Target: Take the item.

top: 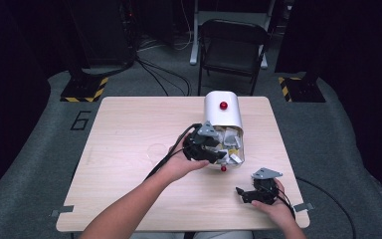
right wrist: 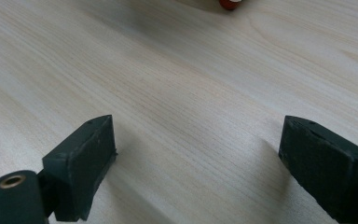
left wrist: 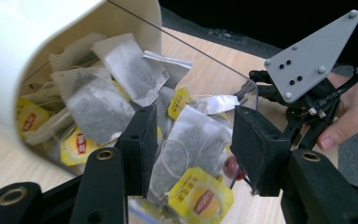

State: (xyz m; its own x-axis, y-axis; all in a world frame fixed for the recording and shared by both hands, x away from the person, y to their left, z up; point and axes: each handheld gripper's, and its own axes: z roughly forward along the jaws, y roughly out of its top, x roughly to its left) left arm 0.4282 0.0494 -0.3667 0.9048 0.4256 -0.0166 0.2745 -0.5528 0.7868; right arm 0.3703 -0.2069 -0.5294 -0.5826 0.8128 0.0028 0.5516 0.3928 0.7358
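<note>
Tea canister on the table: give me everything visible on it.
The canister is a white, glossy, rounded container lying on its side on the wooden table, open mouth toward the person. A red knob sits on its upper side. Tea bags with yellow tags fill the mouth, behind what looks like a clear lid edge. The left claw reaches into the mouth, one tea bag between its jaws.

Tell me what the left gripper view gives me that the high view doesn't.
Left gripper view alone: yellow tags on the tea bags, and one bag between the left gripper's fingers, not visibly pinched. High view alone: the whole table, the chair, the container's red knob. Shared: white container on its side, tea bags spilling out, right gripper nearby.
</note>
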